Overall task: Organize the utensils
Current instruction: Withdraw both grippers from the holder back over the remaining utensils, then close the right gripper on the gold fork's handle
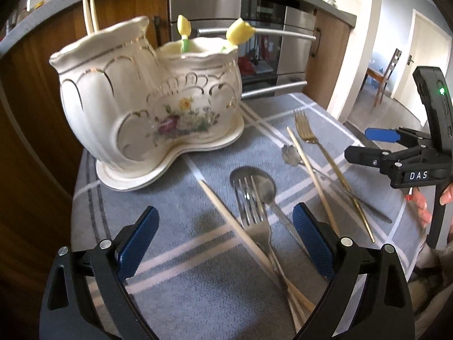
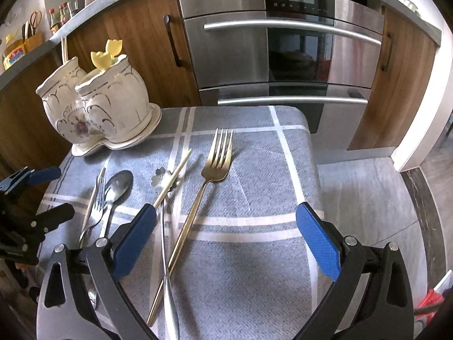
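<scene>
A cream ceramic two-pot holder (image 1: 147, 93) (image 2: 99, 104) with a flower print stands at the back left of the blue-grey cloth (image 1: 198, 283). Its left pot holds pale chopsticks (image 1: 89, 14); its right pot holds two tulip-topped pieces (image 1: 240, 32). Loose on the cloth lie a silver fork (image 1: 252, 212) (image 2: 96, 206), a silver spoon (image 1: 254, 184) (image 2: 117, 184), a chopstick (image 1: 226, 212), a second chopstick (image 1: 311, 175) (image 2: 172, 178), a flower-ended spoon (image 1: 290, 153) (image 2: 161, 175) and a gold fork (image 1: 305, 127) (image 2: 218, 158). My left gripper (image 1: 225, 212) (image 2: 53, 192) hovers open over the silver fork. My right gripper (image 2: 226, 209) (image 1: 359, 144) hovers open near the gold fork's handle. Neither grips anything.
A steel oven (image 2: 283, 51) and wooden cabinet doors (image 2: 136, 42) stand just behind the table. The cloth's right edge (image 2: 308, 147) drops to grey floor. A person's fingers (image 1: 424, 206) hold the right gripper's handle. Bottles sit on the counter (image 2: 62, 11) at far left.
</scene>
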Motion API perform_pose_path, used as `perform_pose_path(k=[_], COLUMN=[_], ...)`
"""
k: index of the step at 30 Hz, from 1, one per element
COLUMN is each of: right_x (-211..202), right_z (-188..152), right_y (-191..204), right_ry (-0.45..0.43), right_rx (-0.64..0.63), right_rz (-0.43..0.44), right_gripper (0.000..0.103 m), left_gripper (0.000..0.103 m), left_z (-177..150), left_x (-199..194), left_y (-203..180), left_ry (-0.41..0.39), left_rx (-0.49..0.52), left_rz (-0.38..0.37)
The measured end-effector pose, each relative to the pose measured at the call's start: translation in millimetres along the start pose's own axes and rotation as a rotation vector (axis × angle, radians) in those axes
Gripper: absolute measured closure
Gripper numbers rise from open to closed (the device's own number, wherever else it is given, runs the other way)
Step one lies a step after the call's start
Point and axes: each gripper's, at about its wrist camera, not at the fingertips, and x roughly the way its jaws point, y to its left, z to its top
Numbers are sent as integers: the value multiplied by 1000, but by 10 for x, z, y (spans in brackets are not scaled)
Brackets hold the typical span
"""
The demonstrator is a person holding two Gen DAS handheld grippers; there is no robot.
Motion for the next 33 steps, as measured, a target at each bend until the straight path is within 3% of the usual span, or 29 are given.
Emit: perform_pose_path(k=[5, 7, 12, 18, 22, 24, 25, 33], right_x=[101, 153, 313, 384, 391, 386, 388, 366], right_z=[50, 67, 99, 138, 124, 122, 128, 120], right_y=[42, 81, 167, 234, 316, 319, 305, 218], right_ry=[20, 33, 74, 76, 72, 64, 62, 42], right_rx=[8, 2, 0, -7, -40, -32, -24, 27], right_rz=[10, 14, 18, -25, -45, -50, -43, -7], right_gripper=[11, 20, 54, 79, 82, 92, 92, 97], left_gripper=[8, 8, 8, 8, 10, 10, 12, 37], left_z=[-10, -23, -33, -37, -17, -5, 6, 80], left_x=[65, 84, 102, 120, 142, 151, 164, 305], left_y=[31, 21, -9, 21, -19, -63, -85, -81], left_ry=[17, 21, 24, 25, 21, 10, 6, 22], left_rx=[-15, -12, 1, -5, 2, 19, 27, 1], left_rz=[-23, -31, -38, -43, -46, -48, -47, -71])
